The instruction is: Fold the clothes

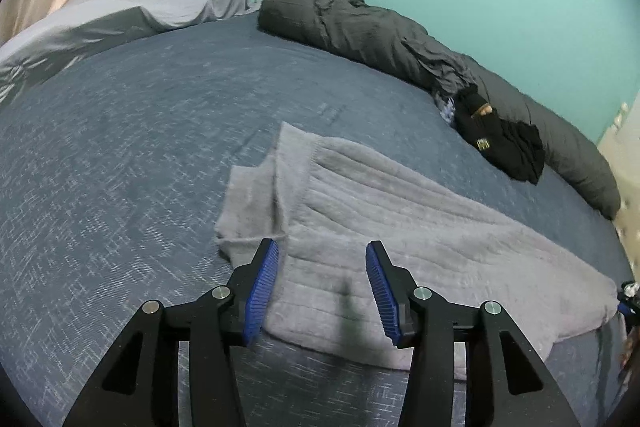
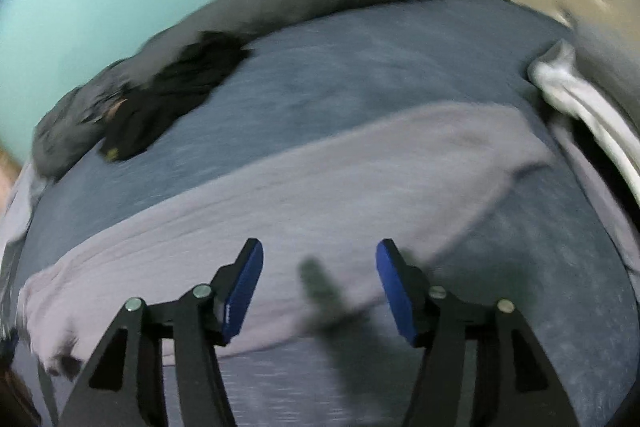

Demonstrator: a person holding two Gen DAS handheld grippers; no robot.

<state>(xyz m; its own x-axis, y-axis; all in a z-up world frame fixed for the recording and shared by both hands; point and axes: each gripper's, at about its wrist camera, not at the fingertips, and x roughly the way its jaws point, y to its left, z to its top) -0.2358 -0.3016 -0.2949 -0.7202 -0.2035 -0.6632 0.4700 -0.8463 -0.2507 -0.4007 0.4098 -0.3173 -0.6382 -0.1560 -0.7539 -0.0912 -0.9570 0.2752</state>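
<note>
Near the front edge of the bed (image 1: 120, 131), I saw the grey sweater (image 1: 400, 219) lying flat, its long axis running along that edge. A folded sleeve marked the end under my left claw (image 1: 322, 287), and the other end stretched away toward my right claw (image 2: 319, 287). Its knit was fuzzy and ribbed in long parallel lines. Both claws hovered over the sweater with their blue ridged pads spread apart, gripping nothing. The bed cover was a blue-grey crosshatched weave. Along the far edge lay a rolled dark grey duvet (image 1: 360, 23), with a crumpled black garment (image 1: 500, 143) resting against it.
</note>
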